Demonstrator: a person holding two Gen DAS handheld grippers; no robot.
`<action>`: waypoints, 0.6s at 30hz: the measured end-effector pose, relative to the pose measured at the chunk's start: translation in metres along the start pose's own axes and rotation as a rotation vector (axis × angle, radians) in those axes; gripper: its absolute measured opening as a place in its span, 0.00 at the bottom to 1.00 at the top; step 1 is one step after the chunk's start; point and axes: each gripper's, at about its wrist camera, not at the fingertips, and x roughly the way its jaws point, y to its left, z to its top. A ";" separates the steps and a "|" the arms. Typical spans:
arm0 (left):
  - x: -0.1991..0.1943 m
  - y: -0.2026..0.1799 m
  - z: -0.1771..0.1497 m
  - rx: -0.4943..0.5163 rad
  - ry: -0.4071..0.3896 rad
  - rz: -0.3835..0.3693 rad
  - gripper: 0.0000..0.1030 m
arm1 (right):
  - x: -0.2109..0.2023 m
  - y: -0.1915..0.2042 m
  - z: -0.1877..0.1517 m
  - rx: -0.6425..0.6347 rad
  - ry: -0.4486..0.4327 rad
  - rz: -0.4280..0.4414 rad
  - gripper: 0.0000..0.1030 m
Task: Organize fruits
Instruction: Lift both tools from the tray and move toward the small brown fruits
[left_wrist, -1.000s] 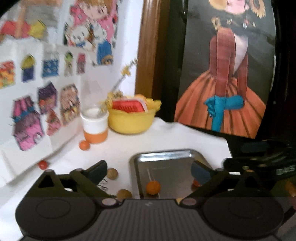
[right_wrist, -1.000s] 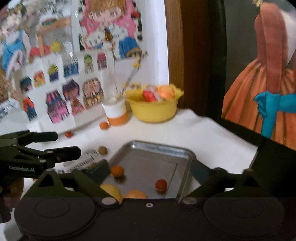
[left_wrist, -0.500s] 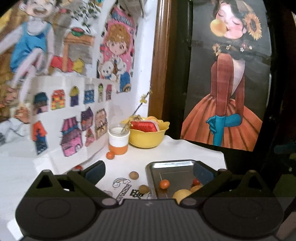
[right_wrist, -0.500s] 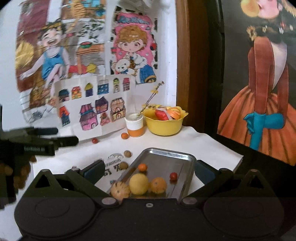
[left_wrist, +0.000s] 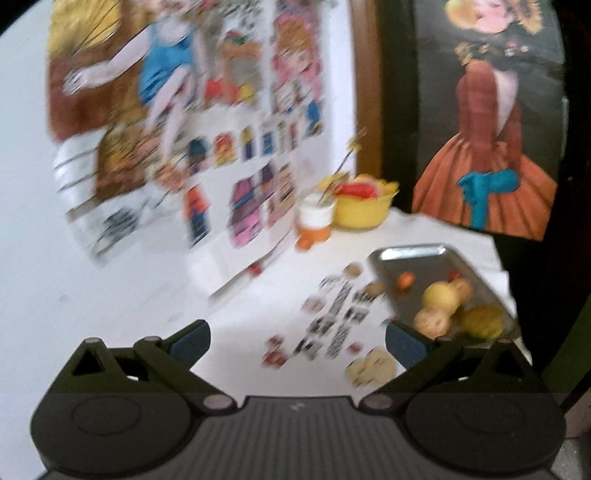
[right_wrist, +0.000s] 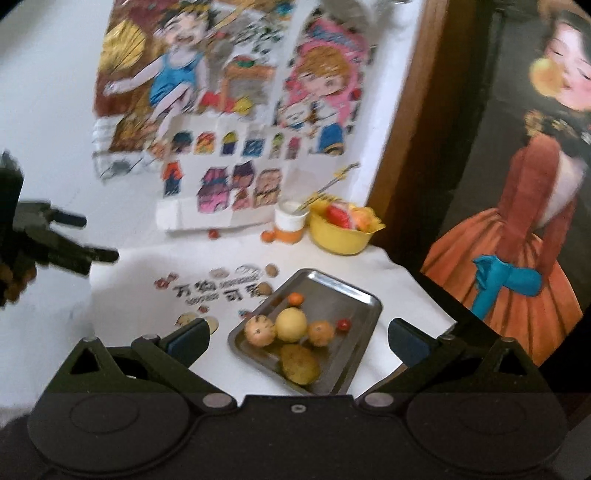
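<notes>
Both jaws are gaping wide with nothing between them. I am holding the right gripper (right_wrist: 295, 341) high above the rectangular steel tray (right_wrist: 364, 297), where the round yellow fruit (right_wrist: 291, 325) is lying; the left gripper (left_wrist: 297, 341) is hovering beside it.
</notes>
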 end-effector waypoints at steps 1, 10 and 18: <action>0.000 0.009 0.002 -0.013 0.022 0.011 1.00 | 0.003 0.005 0.011 -0.032 0.013 0.011 0.99; 0.011 0.065 0.049 -0.092 0.041 0.071 1.00 | 0.061 0.038 0.118 -0.270 0.029 0.166 0.99; 0.073 0.051 0.055 -0.141 -0.005 -0.039 1.00 | 0.134 0.030 0.177 -0.297 0.066 0.275 0.99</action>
